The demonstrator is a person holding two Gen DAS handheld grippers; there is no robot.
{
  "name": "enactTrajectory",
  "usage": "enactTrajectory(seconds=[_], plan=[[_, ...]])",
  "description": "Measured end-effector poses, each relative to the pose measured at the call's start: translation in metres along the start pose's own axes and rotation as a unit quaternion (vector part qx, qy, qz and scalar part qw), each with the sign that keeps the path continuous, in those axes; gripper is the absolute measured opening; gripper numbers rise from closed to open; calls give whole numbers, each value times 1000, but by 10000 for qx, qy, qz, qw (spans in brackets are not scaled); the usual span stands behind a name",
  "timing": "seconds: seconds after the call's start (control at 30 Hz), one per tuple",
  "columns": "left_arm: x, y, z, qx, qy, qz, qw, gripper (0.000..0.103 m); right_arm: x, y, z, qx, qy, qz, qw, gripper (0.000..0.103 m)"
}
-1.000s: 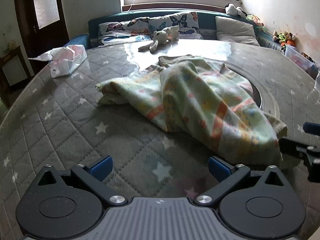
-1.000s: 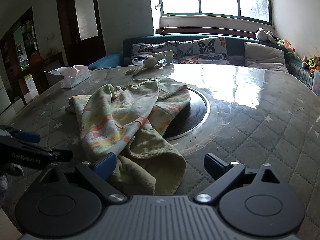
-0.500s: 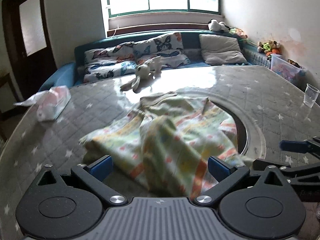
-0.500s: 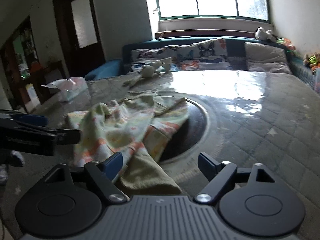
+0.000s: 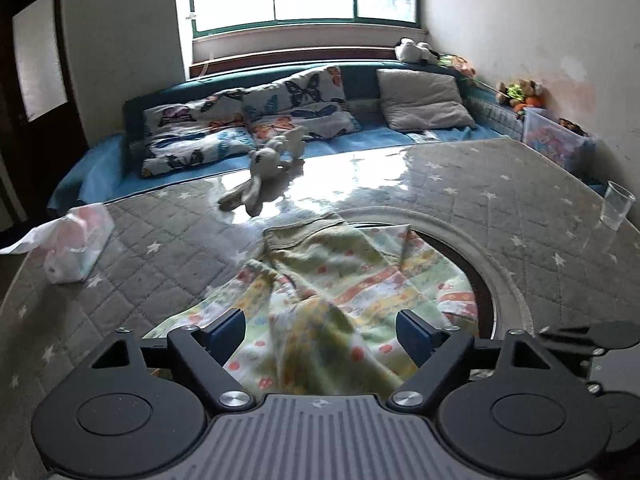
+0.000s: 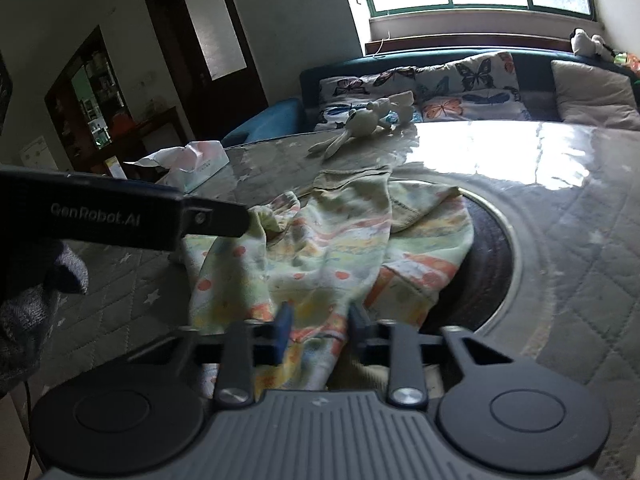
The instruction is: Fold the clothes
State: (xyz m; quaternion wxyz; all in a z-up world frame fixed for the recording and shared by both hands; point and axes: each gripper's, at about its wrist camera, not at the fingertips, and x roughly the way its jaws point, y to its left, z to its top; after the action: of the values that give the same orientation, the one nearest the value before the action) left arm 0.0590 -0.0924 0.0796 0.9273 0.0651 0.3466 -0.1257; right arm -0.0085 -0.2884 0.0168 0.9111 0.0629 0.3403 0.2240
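Left wrist view: the printed garment [image 5: 340,292] lies crumpled on the quilted, star-patterned table cover [image 5: 152,256], partly over the dark round inset [image 5: 486,292] in the table's middle. No fold shows yet; it is a loose heap with ridges and a khaki waistband edge at the far end. The left gripper [image 5: 320,330] has its jaws wide apart but closing, with the near hem between them and neither pad pressing on cloth.

Right wrist view: the right gripper [image 6: 320,326] is closing on a bunched strip of the garment's near edge; the cloth sits between the narrow jaws, apparently pinched. A tissue pack [image 6: 196,164] and a plush rabbit [image 6: 360,124] lie well beyond. I judge the task barely begun: grasping is underway, and spreading and folding all remain.
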Motion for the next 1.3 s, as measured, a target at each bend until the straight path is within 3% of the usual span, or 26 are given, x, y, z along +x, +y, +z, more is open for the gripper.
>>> enactTrajectory(seconds=[0.1,0.23,0.37,0.53,0.63,0.7,0.73,0.8,1.0,1.13,1.3], plan=[[3,-3,4,92,39,-206,9997,82,-4,3,-1,-54,-107,13,9999,7],[8,-12,10,244,157,-535,9981,82,-11,15,-2,-296,-224,169,9992,6],[22,-20,16,399,305,-548,9972,82,-14,34,-4,-621,-285,316,9972,5],[49,-25,24,506,630,-570,9951,70,-15,50,-8,-793,-303,473,9953,5],[65,-27,23,603,773,-380,9945,44,-17,58,-10,-858,-327,566,9942,4],[71,-22,20,551,848,-299,9944,14,-18,63,-12,-968,-327,598,9930,4],[72,-18,17,492,840,-293,9948,8,-18,65,-13,-1017,-325,612,9924,4],[65,-9,13,368,667,-277,9967,3,-17,67,-14,-1064,-301,628,9919,4],[2,28,2,-189,-117,-245,9995,2,-29,53,-8,-661,-314,802,9941,12],[-43,59,-13,-625,-477,-167,9968,2,-43,34,-1,-370,-406,817,9951,29],[-81,96,-44,-1175,-562,116,9914,2,-50,12,9,-239,-460,628,9967,41]])
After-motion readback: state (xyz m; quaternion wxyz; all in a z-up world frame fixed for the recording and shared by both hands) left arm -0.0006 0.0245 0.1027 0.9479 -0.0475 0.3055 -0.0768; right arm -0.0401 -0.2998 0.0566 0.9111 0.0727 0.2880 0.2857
